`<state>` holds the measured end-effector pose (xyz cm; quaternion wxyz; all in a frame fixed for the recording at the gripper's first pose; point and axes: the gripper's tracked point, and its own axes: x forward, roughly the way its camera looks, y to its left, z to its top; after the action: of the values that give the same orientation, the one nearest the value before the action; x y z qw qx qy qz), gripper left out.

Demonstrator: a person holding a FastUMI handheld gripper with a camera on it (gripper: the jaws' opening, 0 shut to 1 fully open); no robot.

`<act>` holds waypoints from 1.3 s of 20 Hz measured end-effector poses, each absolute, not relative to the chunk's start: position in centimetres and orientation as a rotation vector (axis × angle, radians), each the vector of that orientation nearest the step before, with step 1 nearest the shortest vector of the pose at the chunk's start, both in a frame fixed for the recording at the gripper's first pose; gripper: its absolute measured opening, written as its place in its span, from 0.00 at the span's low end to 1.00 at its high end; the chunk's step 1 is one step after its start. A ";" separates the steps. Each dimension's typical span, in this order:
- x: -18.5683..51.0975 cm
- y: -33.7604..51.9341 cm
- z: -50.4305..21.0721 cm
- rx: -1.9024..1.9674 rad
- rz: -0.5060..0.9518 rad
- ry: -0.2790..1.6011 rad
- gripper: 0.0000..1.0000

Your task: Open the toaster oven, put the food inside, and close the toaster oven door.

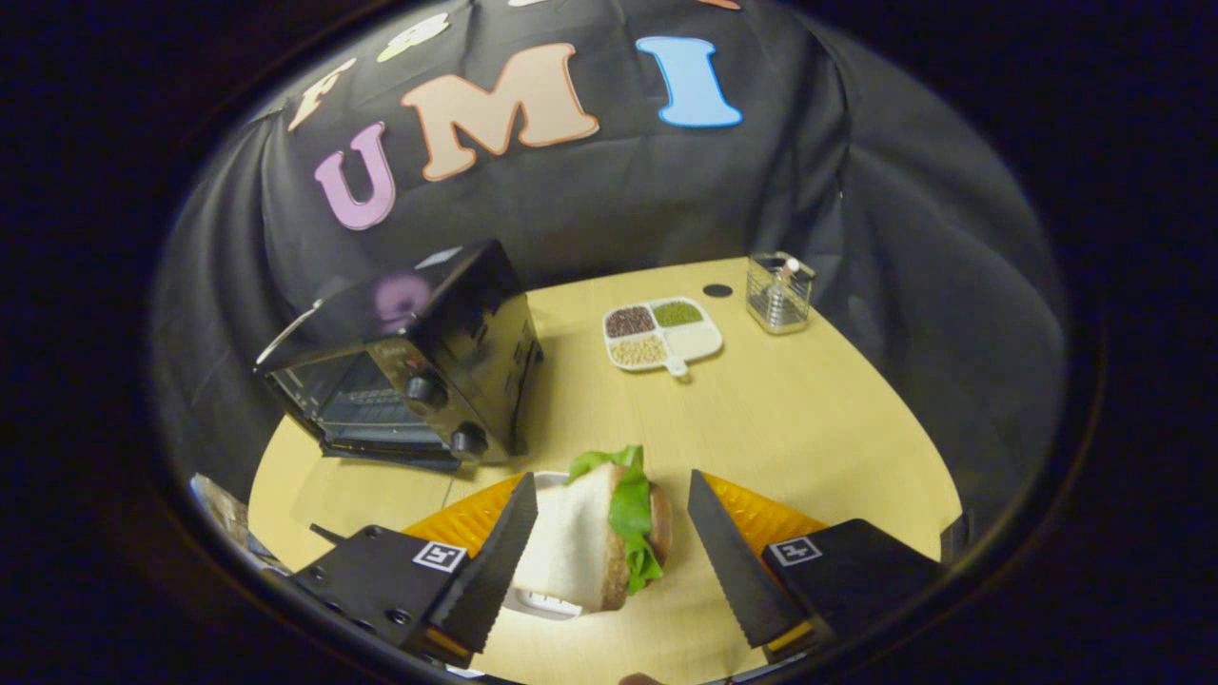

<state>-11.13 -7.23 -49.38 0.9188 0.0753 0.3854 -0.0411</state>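
The gripper (pixel 609 561) has its fingers spread, with the sandwich (pixel 598 542) between them but untouched, resting on a small white dish (pixel 542 601). The toaster oven (pixel 409 366) sits beyond the left finger on the bench (pixel 809 428). Risk: uneven closure could squeeze out the lettuce or tip the sandwich.

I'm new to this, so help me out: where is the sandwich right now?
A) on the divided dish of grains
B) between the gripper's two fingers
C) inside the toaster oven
B: the sandwich stands between the open gripper fingers, on the table near the toaster oven.
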 end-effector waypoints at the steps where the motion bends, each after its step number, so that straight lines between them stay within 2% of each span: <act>1: -11.6 -7.1 -50.1 0.182 -0.089 0.818 0.99; 7: -14.1 -6.1 -54.0 0.318 -0.117 0.938 0.99; 9: -14.2 -5.7 -54.3 0.346 -0.117 0.948 0.96; 19: -13.8 -4.5 -52.9 0.464 -0.118 0.951 0.35; 26: -12.7 -4.4 -50.5 0.494 -0.112 0.917 0.35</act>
<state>-12.71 -4.37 -50.52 0.8659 0.2359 0.4379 -0.0534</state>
